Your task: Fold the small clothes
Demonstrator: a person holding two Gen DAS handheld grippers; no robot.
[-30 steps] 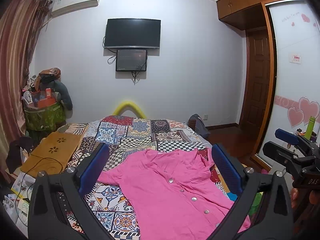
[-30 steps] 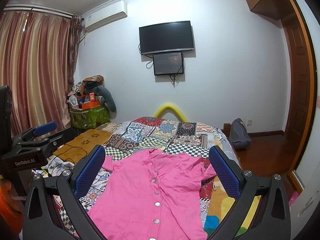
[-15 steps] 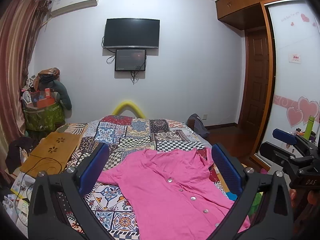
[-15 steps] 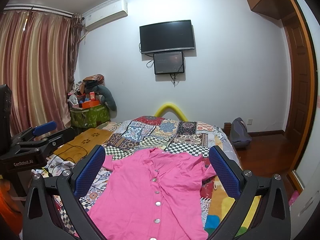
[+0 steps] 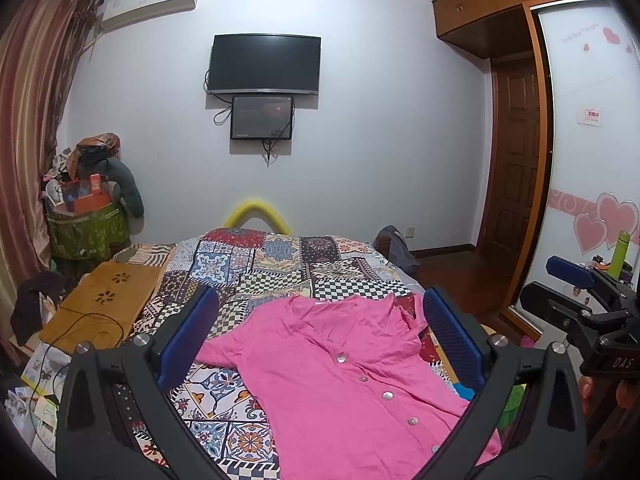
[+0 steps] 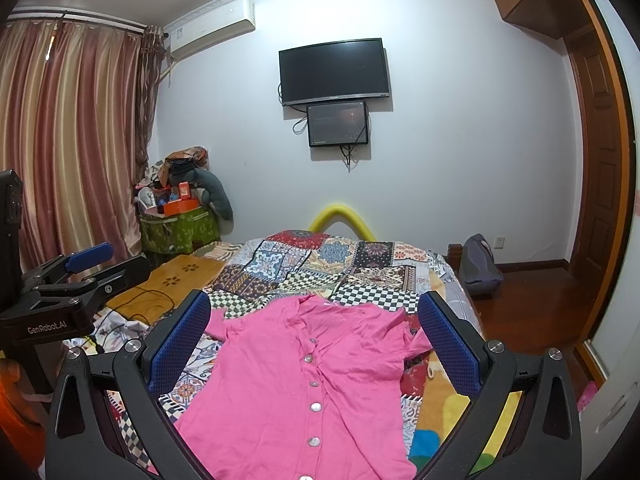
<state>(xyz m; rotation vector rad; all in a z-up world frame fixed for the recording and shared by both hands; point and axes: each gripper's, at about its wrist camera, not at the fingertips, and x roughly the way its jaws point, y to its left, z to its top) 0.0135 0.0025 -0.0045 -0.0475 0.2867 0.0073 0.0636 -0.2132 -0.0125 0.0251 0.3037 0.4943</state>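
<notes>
A pink short-sleeved buttoned shirt [image 5: 352, 368] [image 6: 304, 376] lies spread flat, front up, on the patchwork bedspread [image 5: 260, 264] [image 6: 320, 264]. My left gripper [image 5: 320, 340] hovers above the shirt's near part, open, with nothing between its blue pads. My right gripper [image 6: 316, 344] also hangs open over the shirt, empty. Each gripper shows at the edge of the other's view: the right gripper [image 5: 576, 292] at the far right, the left gripper [image 6: 76, 276] at the far left.
A wooden lap tray [image 5: 100, 308] with a black cable lies on the bed's left side. A cluttered green basket [image 5: 86, 228] stands by the curtain. A grey bag [image 6: 478, 264] sits on the floor at the right, near the wardrobe door [image 5: 592, 160].
</notes>
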